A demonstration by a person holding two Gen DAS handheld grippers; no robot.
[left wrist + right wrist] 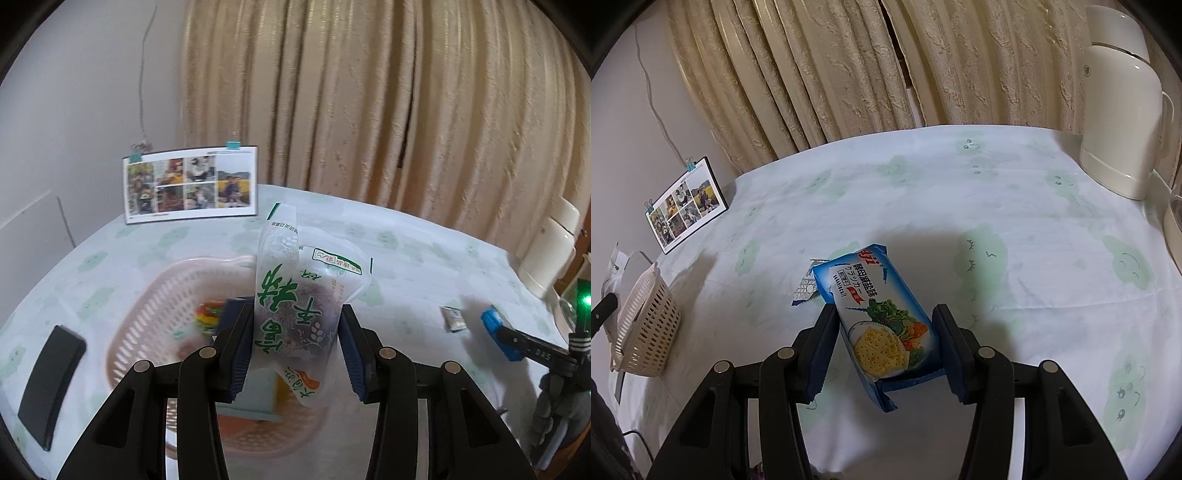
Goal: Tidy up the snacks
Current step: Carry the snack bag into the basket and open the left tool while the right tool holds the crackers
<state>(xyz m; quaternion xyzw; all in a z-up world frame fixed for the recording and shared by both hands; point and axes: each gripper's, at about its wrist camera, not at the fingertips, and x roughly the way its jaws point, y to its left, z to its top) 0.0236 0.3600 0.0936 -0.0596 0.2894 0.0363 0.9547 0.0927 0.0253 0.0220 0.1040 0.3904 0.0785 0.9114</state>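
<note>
Holding my left gripper (295, 347) clamped on a rice-cake packet (299, 314) over the part-filled basket (147, 314); my right gripper (884, 345) straddles the cracker pack (882, 314), grip uncertain; small packets remain.

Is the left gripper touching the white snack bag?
Touching. In the left wrist view, both pads of the left gripper press the white bag's sides.

open cloth mid-table; pink basket (155, 295) w/ snacks left, thermos (1115, 122) far right, photo board (190, 184) at back.

Two close wrist fisheyes facing curtain (369, 103), sharing table (960, 177).
</note>
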